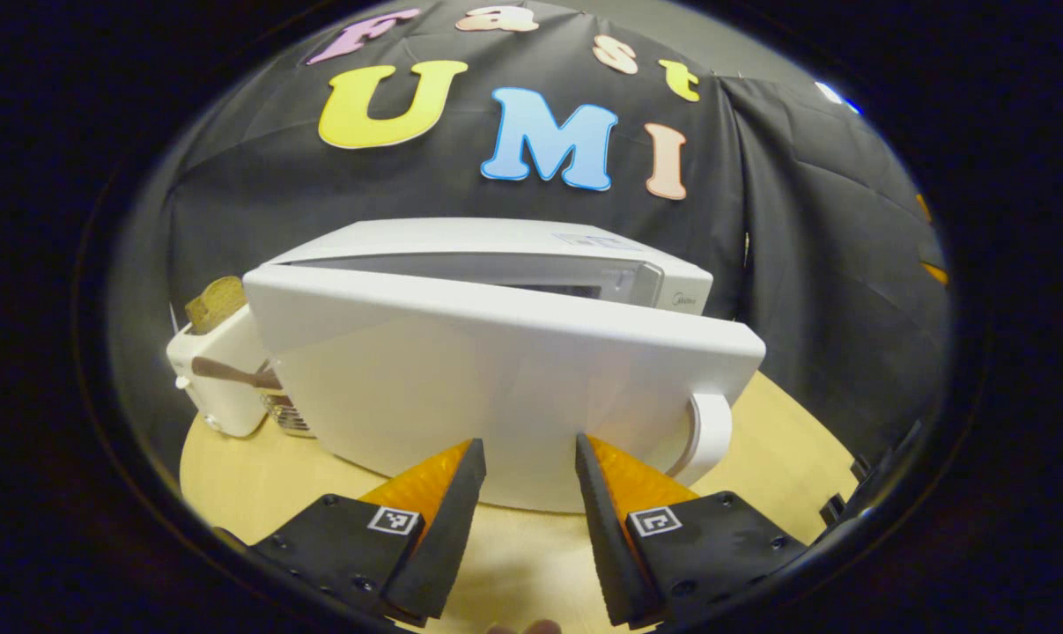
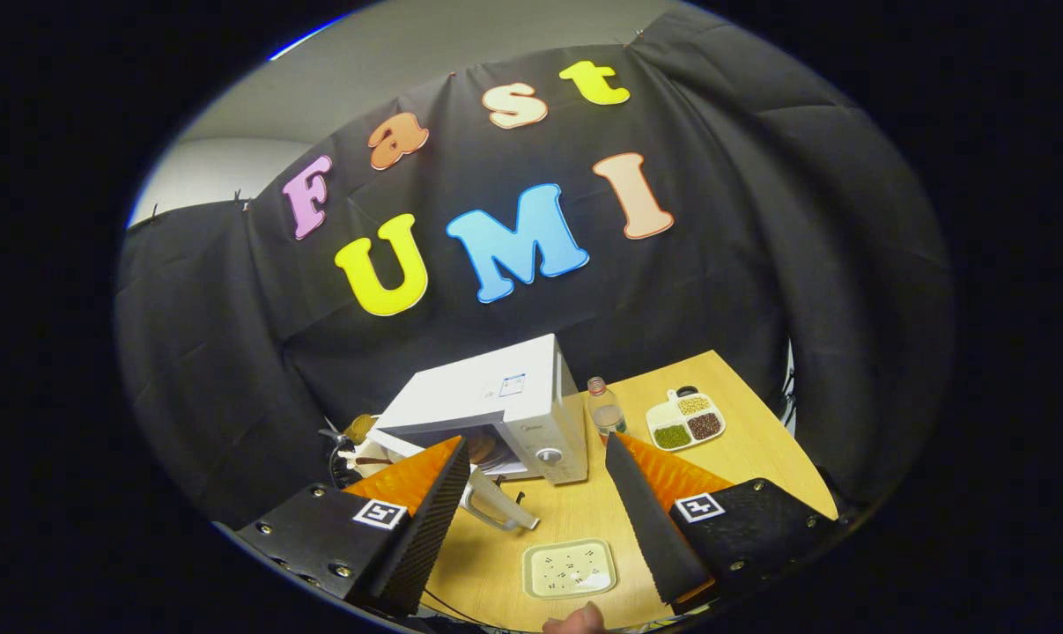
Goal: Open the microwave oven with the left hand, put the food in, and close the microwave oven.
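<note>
I read the white microwave oven's flat door [image 1: 496, 387] as part-open; left gripper [image 1: 529, 458] gapes empty before it, right gripper [image 2: 535, 458] wide, waiting above pale food tray [image 2: 570, 568].

Light wooden table [image 2: 742, 458] carried the white microwave [image 2: 505, 401], a toaster [image 1: 214, 379] right beside it, a small bottle [image 2: 603, 409], a divided snack tray [image 2: 685, 420] and a square plate [image 2: 569, 568] up front.

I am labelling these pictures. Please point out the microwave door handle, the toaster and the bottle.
microwave door handle [image 1: 709, 433], left gripper view, its curved outer face.
toaster [image 1: 218, 379], left gripper view, its side wall.
bottle [image 2: 603, 412], right gripper view, its body.
</note>
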Demonstrator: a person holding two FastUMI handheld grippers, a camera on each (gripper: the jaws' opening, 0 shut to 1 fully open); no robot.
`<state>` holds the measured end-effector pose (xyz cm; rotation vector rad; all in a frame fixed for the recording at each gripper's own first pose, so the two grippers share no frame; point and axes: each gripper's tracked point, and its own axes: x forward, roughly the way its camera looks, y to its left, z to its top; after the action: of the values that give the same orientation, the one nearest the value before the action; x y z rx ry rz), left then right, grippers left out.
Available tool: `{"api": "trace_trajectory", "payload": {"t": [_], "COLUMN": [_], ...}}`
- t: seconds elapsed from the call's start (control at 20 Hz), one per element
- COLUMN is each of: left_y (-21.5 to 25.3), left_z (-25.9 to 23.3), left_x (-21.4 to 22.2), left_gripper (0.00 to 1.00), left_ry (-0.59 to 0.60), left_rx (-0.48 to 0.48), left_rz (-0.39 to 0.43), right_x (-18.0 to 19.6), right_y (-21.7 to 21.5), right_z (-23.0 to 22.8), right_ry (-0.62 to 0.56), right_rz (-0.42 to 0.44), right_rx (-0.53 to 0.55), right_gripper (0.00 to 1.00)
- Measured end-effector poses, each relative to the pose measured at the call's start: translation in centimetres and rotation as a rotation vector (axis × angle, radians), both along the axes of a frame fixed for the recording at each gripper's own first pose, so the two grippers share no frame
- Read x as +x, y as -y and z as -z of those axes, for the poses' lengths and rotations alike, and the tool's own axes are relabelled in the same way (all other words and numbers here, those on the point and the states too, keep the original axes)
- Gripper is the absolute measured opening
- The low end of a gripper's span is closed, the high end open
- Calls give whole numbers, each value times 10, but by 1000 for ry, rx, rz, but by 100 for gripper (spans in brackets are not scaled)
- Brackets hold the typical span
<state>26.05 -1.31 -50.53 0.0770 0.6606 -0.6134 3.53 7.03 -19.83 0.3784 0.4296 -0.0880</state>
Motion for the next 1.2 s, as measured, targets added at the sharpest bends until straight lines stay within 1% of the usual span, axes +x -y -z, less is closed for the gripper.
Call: {"api": "trace_trajectory", "payload": {"t": [0.15,0.2,0.3,0.35,0.4,0.45,0.5,0.55,0.65,0.8,0.85,0.9,0.95,1.0,1.05,1.1,1.15,1.2], "left_y": [17,23,30,33,37,39,43,44,46,56,56,64,68,70,68,66,70,74], "left_z": [8,10,11,13,14,14,21,22,20,22,19,18,18,18,15,11,4,-2], "left_x": [20,27,39,46,54,61,59,55,57,54,58,64,56,53,55,56,50,39], "left_gripper": [67,72,72,67,77,77,77,68,68,67,67,68,67,66,66,68,68,67], "left_ry": [-3,-3,0,2,4,8,-32,-47,-41,-54,-41,-48,-80,-84,-54,-24,-13,-26], "left_rx": [-6,-10,-13,-15,-18,-16,-31,-48,-55,-51,-40,-68,-74,-70,-52,-34,-33,-52], "left_rz": [17,22,28,28,30,28,37,33,46,107,114,141,137,131,128,122,127,130], "right_x": [6,5,6,7,8,8,7,5,0,-18,-25,-31,-37,-43,-49,-55,-59,-63], "right_y": [11,14,21,23,26,28,30,32,35,41,39,37,34,31,31,29,25,19], "right_z": [3,5,9,8,10,11,13,14,12,15,16,17,17,16,15,16,17,16], "right_ry": [-6,-12,-28,-27,-27,-31,-36,-48,-47,-59,-68,-76,-85,-81,-79,-82,-86,-84], "right_rz": [38,46,62,69,79,87,93,100,113,139,142,145,142,137,134,129,123,114], "right_rx": [5,0,-8,-7,-6,-5,-5,-5,-7,-40,-40,-38,-35,-43,-60,-72,-68,-56], "right_gripper": [95,95,95,95,95,95,95,95,95,95,95,95,95,95,95,95,95,95]}}
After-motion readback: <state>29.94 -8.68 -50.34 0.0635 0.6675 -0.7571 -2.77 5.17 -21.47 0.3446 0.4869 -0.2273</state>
